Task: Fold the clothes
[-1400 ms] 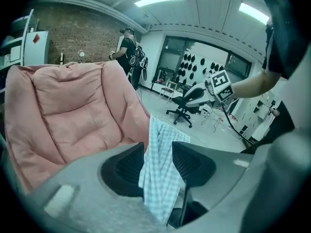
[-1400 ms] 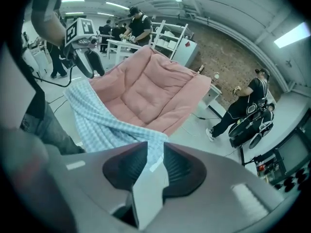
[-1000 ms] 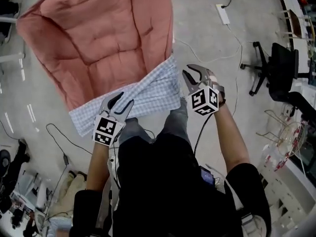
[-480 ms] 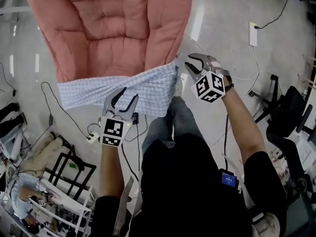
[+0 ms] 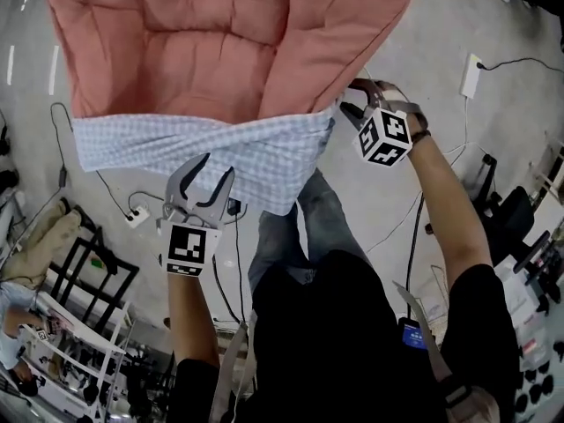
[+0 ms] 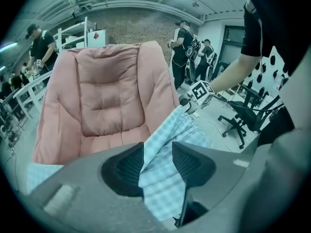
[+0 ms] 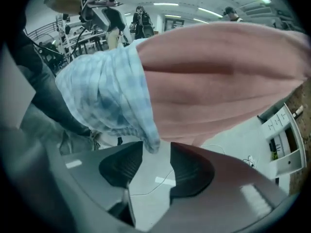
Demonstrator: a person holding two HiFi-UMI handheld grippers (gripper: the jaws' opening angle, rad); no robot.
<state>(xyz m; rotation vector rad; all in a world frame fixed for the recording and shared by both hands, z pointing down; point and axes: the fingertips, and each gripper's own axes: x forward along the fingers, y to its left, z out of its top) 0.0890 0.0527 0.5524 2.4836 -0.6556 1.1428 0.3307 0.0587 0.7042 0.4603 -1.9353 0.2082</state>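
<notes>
- My left gripper (image 6: 158,161), at lower centre, pinches the checked shirt (image 6: 167,144).
- On my right gripper (image 7: 156,165) the jaws have just been opening; the shirt's corner hangs unpinched at their tips.

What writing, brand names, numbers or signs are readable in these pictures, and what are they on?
No readable text anywhere.
Cubes on the left tongs and right tongs: black-and-white square patterns, no letters.
Checked shirt: no print shown.
White power strip: markings too small to read.
</notes>
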